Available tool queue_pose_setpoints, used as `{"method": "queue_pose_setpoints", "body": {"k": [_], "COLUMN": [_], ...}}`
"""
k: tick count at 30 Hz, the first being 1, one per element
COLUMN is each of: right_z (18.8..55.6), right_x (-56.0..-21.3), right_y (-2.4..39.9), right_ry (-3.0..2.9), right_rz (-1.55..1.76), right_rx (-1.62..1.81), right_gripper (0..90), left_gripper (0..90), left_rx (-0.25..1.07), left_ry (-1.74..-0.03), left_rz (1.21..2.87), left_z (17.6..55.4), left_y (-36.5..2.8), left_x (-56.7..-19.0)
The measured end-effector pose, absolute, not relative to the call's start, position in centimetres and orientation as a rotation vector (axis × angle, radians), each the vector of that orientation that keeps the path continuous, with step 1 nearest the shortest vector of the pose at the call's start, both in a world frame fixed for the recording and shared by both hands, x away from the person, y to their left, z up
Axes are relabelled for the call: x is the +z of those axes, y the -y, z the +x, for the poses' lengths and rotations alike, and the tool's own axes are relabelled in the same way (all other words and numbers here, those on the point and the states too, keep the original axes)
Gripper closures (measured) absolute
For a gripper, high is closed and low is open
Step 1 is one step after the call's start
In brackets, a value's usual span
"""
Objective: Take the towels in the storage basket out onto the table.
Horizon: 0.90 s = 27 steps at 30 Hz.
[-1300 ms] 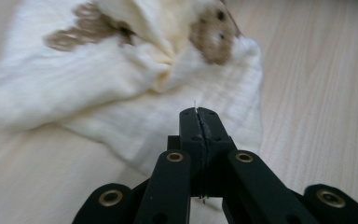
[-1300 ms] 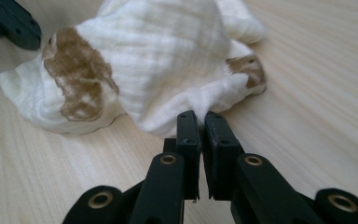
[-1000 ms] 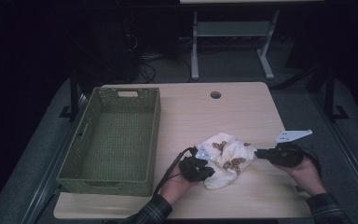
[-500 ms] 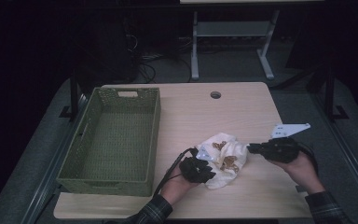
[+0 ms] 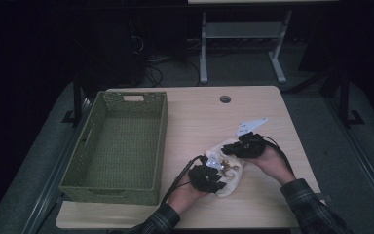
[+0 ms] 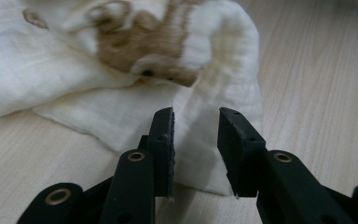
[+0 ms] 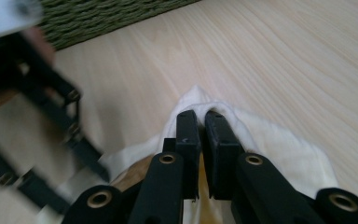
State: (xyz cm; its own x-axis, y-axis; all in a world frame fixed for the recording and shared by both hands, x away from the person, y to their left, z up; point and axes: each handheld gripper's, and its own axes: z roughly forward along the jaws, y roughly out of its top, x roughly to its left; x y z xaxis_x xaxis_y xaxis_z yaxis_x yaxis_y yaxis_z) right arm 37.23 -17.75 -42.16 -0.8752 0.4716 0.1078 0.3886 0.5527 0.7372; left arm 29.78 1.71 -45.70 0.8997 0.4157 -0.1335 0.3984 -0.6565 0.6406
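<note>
Lying bunched, cloth [image 5: 226, 173] runs near-to-far across table [image 5: 199, 117].

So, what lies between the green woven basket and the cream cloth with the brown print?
In the high view, bare light wooden table lies between the green woven basket and the cream cloth; nothing else lies there.

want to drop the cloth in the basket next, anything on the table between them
Nothing visible. The cloth lies right of the basket, with bare table between them. The left tongs stand open, just released; the right tongs pinch a fold.
</note>
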Motion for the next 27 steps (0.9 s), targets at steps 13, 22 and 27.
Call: {"method": "queue_pose_setpoints", "body": {"k": [13, 22, 27], "right_z": [40.1, 38.1, 36.8], "right_x": [-41.4, -40.9, -41.6], "right_y": [19.7, 22.8, 23.3], "right_ry": [-2.559, -2.559, -2.602], "right_rz": [0.889, 0.897, 0.845], "right_rx": [1.251, 1.236, 1.211], "right_gripper": [68.2, 76.8, 79.3], "left_gripper": [63.3, 62.8, 62.6], "left_rx": [-0.001, 0.005, 0.011], "left_ry": [-0.590, -0.584, -0.589], "left_rz": [2.351, 2.356, 2.354], "left_z": [29.8, 29.7, 29.6], "left_y": [-1.5, -1.5, -1.4], "left_x": [-46.1, -46.1, -46.1]}}
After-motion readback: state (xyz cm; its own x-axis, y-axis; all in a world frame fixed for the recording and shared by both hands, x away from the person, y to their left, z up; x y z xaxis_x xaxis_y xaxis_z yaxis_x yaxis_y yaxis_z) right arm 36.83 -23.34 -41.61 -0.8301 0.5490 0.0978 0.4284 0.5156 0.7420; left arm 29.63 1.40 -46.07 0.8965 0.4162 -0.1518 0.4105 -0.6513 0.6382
